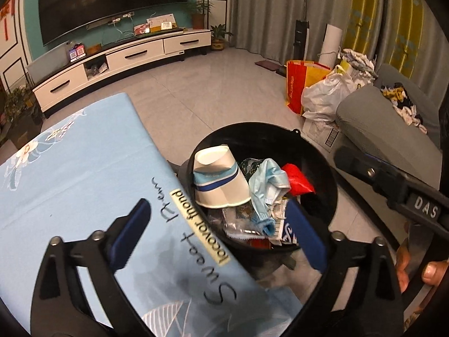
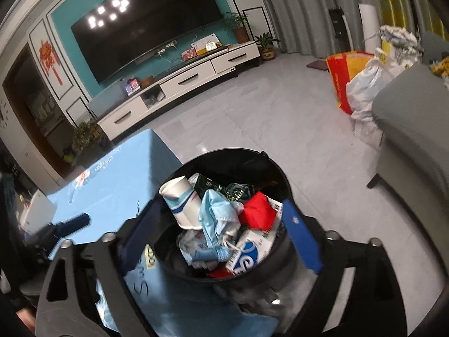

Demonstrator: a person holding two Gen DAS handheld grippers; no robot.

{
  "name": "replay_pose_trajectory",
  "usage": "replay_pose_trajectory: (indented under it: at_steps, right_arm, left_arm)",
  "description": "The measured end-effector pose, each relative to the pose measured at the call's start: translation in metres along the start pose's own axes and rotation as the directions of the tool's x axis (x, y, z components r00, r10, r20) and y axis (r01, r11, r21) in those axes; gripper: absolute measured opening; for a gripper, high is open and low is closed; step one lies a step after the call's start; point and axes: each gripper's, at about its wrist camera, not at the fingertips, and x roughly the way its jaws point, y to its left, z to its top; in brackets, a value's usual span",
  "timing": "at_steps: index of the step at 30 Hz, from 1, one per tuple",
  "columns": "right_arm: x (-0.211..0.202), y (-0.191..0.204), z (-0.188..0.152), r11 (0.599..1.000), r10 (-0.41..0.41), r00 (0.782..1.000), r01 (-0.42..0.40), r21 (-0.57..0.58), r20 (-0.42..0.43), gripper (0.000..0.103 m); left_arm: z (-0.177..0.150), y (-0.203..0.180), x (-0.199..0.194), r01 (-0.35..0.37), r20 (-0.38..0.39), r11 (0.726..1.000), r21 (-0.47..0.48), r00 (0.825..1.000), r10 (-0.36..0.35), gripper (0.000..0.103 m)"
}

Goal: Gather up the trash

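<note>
One paper cup [image 1: 220, 181] sideways, mouth toward table [image 1: 70, 174].

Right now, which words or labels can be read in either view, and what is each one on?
"Sweet" and "DAS" read clearly.
"Sweet": handwritten script on the blue tablecloth; the rest is unclear.
"DAS": white letters on the right tongs.
Yellow strip print: garbled.
Blue-white carton in the bin: partial letters only.

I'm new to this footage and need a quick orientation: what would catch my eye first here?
The black bin beside the blue-clothed table, full of trash: a white paper cup lying on top, a crumpled blue face mask and a red wrapper beside it. Both the left gripper and the right gripper hover open above it. Behind, a large dark TV fills the teal wall.
</note>
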Motion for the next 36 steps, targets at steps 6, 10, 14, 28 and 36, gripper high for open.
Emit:
replay_pose_trajectory:
  at_steps: [6,10,14,28,36]
  right_arm:
    - [-0.034,0.015,-0.010,0.998,-0.039,0.999,0.039,-0.056,-0.012,0.099]
    - [-0.055,0.029,-0.015,0.993,-0.084,0.996,0.081,-0.090,-0.031,0.099]
    - [-0.069,0.044,-0.023,0.980,-0.153,0.985,0.141,-0.142,-0.078,0.099]
    - [-0.123,0.081,-0.030,0.967,-0.170,0.983,0.154,-0.205,-0.063,0.099]
    - [-0.149,0.091,-0.024,0.965,-0.175,0.984,0.167,-0.204,-0.018,0.099]
  left_arm:
    - [-0.009,0.009,-0.046,-0.015,0.021,1.000,-0.016,1.000,0.015,0.100]
    - [-0.012,0.012,-0.077,-0.039,0.033,0.999,-0.033,0.999,0.040,0.100]
    - [-0.012,0.014,-0.109,-0.062,0.052,0.997,-0.044,0.997,0.064,0.100]
    - [-0.019,0.024,-0.189,-0.084,0.033,0.986,-0.147,0.995,0.090,0.100]
    - [-0.020,0.023,-0.207,-0.106,0.033,0.984,-0.147,0.993,0.112,0.100]
